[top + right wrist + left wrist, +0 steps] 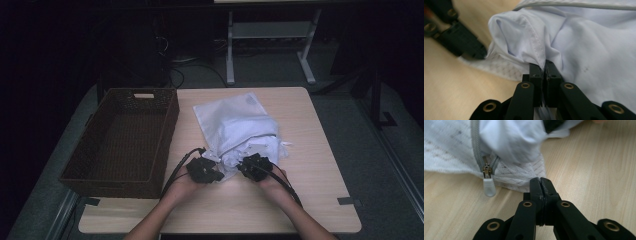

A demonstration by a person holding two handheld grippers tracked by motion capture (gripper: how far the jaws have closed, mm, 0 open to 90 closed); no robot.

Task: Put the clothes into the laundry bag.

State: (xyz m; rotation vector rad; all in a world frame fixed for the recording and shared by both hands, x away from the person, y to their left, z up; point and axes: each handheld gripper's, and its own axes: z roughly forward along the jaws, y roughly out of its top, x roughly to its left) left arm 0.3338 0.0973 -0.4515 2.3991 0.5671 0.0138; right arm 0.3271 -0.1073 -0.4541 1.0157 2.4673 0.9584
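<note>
On the worktop (310, 150), left to right: a basket (125, 140), then my left hand-held gripper (540, 180) pinching the mesh bag's (519, 173) corner, and my right hand-held gripper (541, 65) clamped on the white garment (584, 50) at the bag's mouth.

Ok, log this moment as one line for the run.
left gripper: shut on white mesh zip bag edge | right gripper: shut on white cloth garment | brown wicker basket: beside
</note>
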